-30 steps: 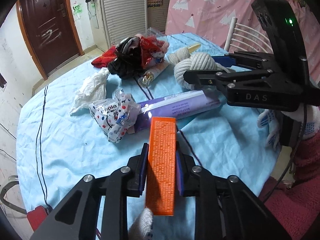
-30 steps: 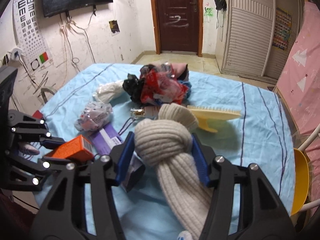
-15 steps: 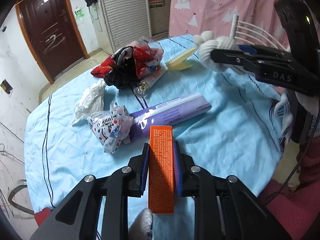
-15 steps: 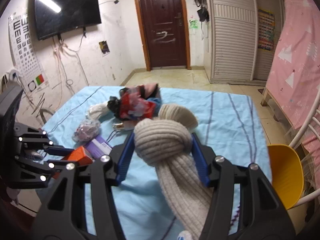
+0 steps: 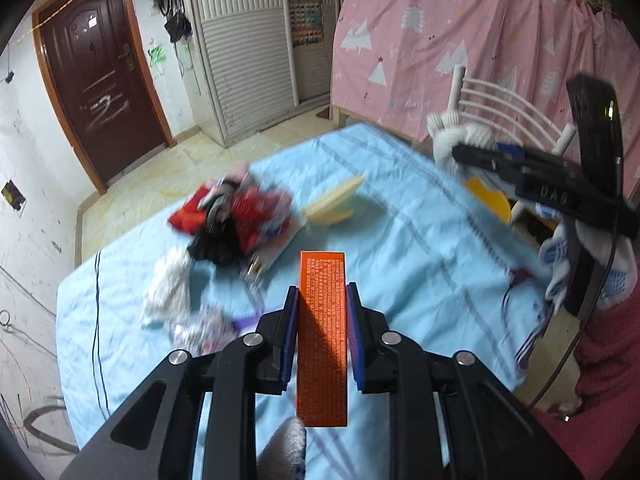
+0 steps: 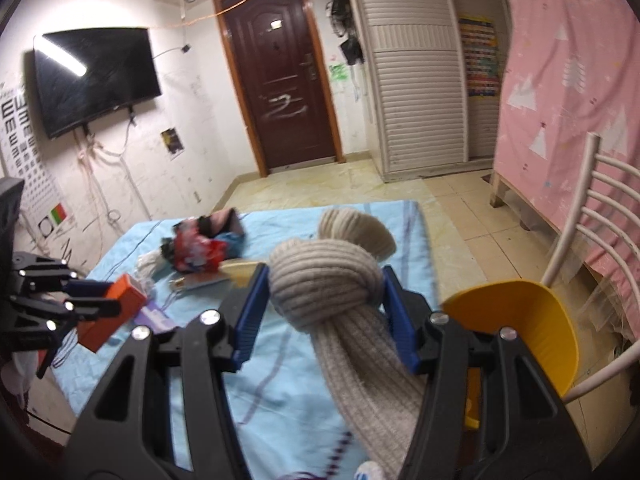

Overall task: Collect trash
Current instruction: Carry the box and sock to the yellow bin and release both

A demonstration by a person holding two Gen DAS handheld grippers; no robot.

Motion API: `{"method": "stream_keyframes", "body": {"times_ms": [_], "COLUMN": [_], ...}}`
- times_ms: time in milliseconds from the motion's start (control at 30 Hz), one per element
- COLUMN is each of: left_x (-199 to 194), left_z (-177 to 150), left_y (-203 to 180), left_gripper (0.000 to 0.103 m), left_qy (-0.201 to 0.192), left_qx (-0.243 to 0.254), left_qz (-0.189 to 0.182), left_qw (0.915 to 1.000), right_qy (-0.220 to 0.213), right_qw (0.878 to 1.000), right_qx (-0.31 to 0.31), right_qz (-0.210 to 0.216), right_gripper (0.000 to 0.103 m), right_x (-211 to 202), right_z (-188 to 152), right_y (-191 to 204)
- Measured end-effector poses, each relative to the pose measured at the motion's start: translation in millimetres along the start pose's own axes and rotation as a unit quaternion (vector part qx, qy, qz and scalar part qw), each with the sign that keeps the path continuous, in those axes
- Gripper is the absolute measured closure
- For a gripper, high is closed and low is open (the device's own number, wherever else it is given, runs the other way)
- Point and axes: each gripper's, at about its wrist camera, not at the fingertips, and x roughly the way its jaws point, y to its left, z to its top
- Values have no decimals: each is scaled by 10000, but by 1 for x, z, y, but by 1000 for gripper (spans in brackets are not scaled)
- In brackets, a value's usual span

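TV point(image 6: 94, 80) in R wrist view only

Dim indoor light; ceiling tube glares in TV point(image 6: 94, 76); motion blur; fisheye corners dark.

I've lifted the orange box point(image 5: 322, 332) in my left hand-held gripper point(image 5: 322, 334) off the worktop point(image 5: 404, 240). My right hand-held gripper point(image 6: 323, 312) has carried the knotted knit sock point(image 6: 324, 280) toward the frame's right, over the yellow chair point(image 6: 516, 320).

Wrapper pile point(image 5: 236, 220) mid-table w/ brush point(image 5: 334, 202) just right, tissue point(image 5: 168, 292) in front-left.
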Motion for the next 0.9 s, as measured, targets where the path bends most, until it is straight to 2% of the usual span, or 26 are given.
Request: {"method": "stream_keyframes", "body": {"times_ms": [200,433,700,900], "left_x": [7,24,49,72], "left_z": [42,83,123,142], "left_y": [-35,-83,-133,-162], "left_gripper": [90,90,90,90], "left_qy": [-265,-372,-353,-280], "left_qx": [121,432,728,808], "left_qz": [-213,-490,-761,-965], "left_qw": [9993,9972,9938,9917], "right_qy": [-135,-266,-309,-235], "right_qw": [9991,9965,9922,9897], "right_qx": [335,644,911,1071], "right_qz": [-229,-460,-792,-918], "right_gripper": [49,49,49,49], "right_x": [-11,-23,-21,-8], "right_z": [-1,-5,-9,-19], "right_y": [-41,-84,-125,-150]}}
